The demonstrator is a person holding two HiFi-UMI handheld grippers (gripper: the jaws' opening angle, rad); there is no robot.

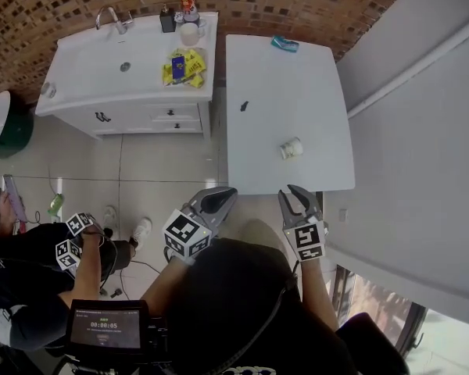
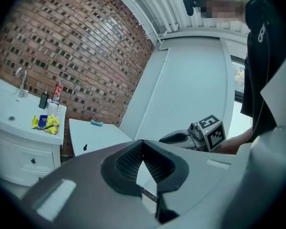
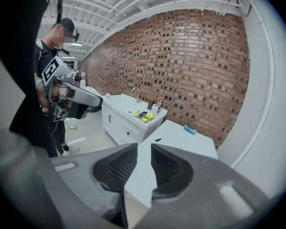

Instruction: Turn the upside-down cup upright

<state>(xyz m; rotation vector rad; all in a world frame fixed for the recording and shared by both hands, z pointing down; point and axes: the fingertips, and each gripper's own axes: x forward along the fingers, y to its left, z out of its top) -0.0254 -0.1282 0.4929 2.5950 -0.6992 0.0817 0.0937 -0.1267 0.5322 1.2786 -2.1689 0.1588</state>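
Note:
A small white cup [image 1: 291, 148] sits near the front right of the white table [image 1: 273, 84]; it looks tipped over, but it is too small to be sure. Both grippers hover off the table's near edge, short of the cup. My left gripper [image 1: 223, 196] has its fingertips meeting and holds nothing [image 2: 143, 143]. My right gripper [image 1: 295, 196] points down at the table with a narrow gap between its empty jaws [image 3: 144, 147]. The cup shows in neither gripper view.
A white sink cabinet [image 1: 125, 61] stands left of the table and carries a yellow packet [image 1: 184, 69] and a mug [image 1: 191, 33]. On the table lie a teal object [image 1: 284, 44] and a small black bit [image 1: 244, 105]. A grey wall [image 1: 406, 131] runs along the right. A second person [image 1: 31, 287] stands at the left.

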